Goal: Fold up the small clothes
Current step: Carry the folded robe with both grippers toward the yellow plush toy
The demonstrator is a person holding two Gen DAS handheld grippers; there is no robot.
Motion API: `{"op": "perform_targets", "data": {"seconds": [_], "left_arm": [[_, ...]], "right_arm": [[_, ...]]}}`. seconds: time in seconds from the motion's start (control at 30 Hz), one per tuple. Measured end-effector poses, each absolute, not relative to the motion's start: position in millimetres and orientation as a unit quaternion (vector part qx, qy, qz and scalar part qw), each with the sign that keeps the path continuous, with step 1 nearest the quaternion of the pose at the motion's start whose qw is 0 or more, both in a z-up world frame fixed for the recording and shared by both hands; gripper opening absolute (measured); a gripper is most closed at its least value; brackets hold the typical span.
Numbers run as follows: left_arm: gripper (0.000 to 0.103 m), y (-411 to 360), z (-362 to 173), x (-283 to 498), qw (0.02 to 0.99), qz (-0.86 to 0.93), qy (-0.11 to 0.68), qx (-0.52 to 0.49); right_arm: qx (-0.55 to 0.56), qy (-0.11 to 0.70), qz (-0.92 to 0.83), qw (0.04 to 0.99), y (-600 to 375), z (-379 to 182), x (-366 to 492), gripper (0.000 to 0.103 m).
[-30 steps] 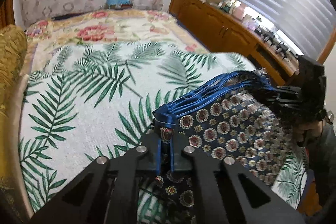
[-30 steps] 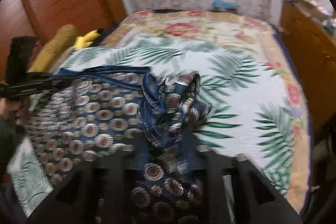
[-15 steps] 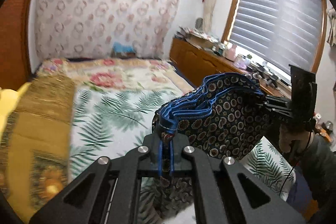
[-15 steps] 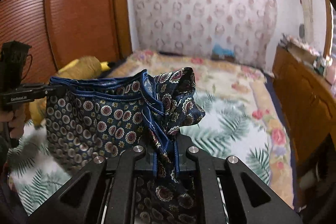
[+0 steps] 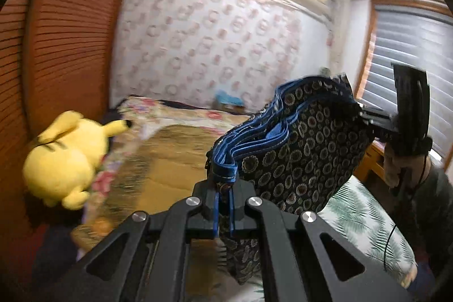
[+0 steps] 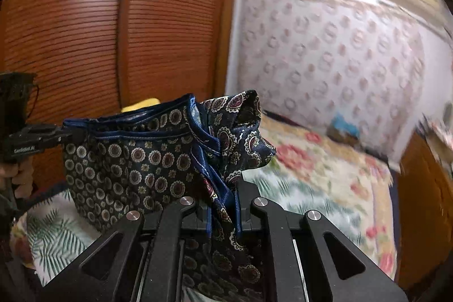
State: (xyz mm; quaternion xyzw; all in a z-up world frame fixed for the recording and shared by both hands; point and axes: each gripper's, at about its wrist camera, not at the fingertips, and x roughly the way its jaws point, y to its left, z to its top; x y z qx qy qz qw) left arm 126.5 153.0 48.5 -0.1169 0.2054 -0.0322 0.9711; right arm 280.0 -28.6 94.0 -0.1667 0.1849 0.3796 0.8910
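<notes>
Left wrist view: dark patterned garment (image 5: 308, 149) held up in the air between two tools, above the bed (image 5: 365, 220).

Left tool (image 5: 223, 205) is clamped on one blue-trimmed corner; right tool (image 6: 223, 211), whose jaws have just been closing, is clamped on the opposite corner, cloth bunched between them. The fabric looks thin, silky and limp, printed with small round medallions and edged in blue piping. Judging by this, the step is lifting and spreading; next it probably needs laying flat on the palm-leaf bedspread (image 6: 51, 234) before folding.
</notes>
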Motion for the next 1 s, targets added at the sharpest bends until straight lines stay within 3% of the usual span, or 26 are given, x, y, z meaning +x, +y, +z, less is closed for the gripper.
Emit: {"op": "perform_targets", "data": {"seconds": [0.17,0.47,0.53,0.63,1.0], "left_arm": [[0.001,193.4,12.4,128.2,0.964,0.025,0.221,-0.147],[0.002,222.7,-33.7,129.8,0.946,0.081,0.269,-0.159],[0.002,226.6,-40.5,129.7,0.944,0.086,0.277,-0.161],[0.003,224.0,-41.9,127.8,0.942,0.086,0.282,-0.16],[0.012,214.2,-29.0,114.0,0.942,0.101,0.293,-0.131]], "right_arm": [[-0.237,0.178,0.414,0.861,69.4,100.4,317.5,0.008],[-0.308,0.205,0.445,0.816,220.1,45.2,369.3,0.009],[-0.307,0.218,0.438,0.816,236.0,31.6,379.8,0.015],[-0.326,0.216,0.403,0.827,243.4,18.0,390.2,0.045],[-0.196,0.272,0.405,0.851,180.1,15.8,388.7,0.05]]}}
